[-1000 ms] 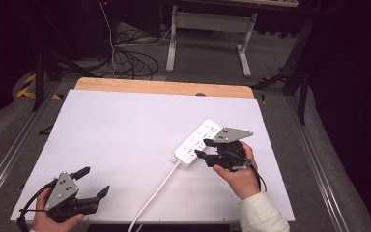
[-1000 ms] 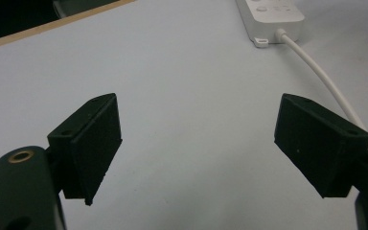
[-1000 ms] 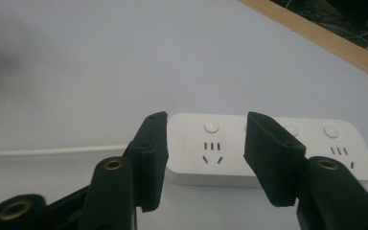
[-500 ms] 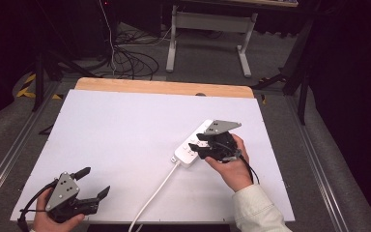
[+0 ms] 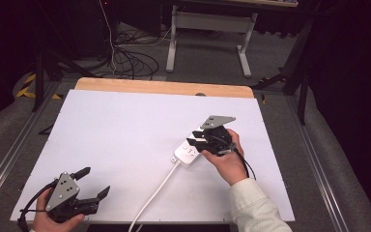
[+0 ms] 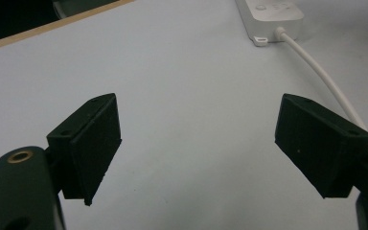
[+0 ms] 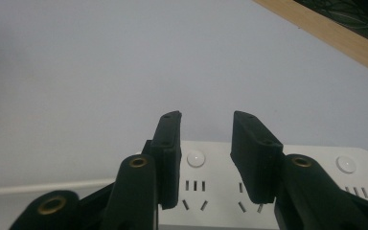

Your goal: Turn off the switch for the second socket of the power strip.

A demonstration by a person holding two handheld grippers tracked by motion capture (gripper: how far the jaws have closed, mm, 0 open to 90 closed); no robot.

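High view: a white power strip (image 5: 189, 151) lies right of centre on the white worktop (image 5: 125, 130), its cord (image 5: 152, 198) trailing to the near edge. The right claw (image 5: 197, 143) hovers over it; the left claw (image 5: 92, 181) rests near the front left corner, spread wide.

Left claw view: jaws far apart, nothing between.

Right claw view: jaws narrowly parted above the strip's sockets (image 7: 195, 186), gripping nothing.

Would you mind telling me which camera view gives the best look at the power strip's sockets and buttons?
The right gripper view: the power strip lies just under the right gripper, with socket slots and round buttons plainly readable. The high view shows its near end and cord beside the gripper. The left gripper view catches one end and the white cord.
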